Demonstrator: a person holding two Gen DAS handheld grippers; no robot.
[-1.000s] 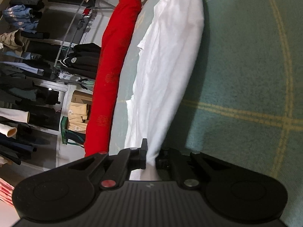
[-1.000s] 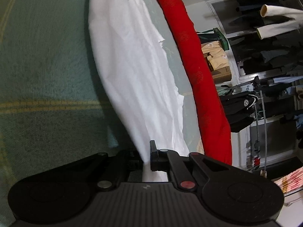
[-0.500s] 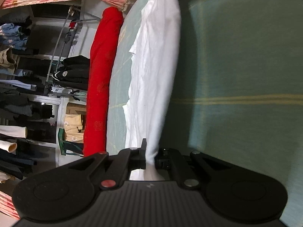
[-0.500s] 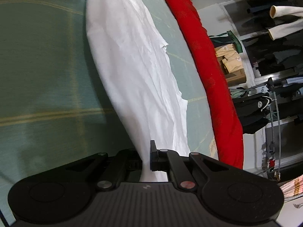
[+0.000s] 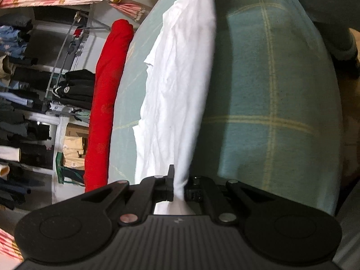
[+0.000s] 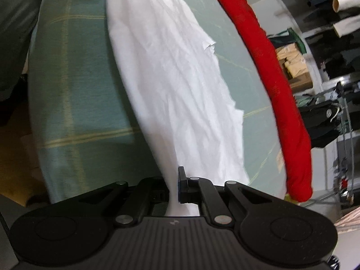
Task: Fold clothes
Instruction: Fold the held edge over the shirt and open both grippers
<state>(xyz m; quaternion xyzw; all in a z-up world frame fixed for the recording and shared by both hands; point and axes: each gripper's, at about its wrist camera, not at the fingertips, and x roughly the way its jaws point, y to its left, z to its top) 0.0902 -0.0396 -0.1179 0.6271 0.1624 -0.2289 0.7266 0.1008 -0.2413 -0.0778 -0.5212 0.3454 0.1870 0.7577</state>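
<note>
Together, left tool (image 5: 178,187) and right tool (image 6: 173,189) each clamp the white garment (image 5: 177,85) above the green blanket (image 5: 270,90).

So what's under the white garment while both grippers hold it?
The white garment lies over a green plaid cover, clamped by the left gripper and right gripper. Anything beneath the cloth itself is hidden.
</note>
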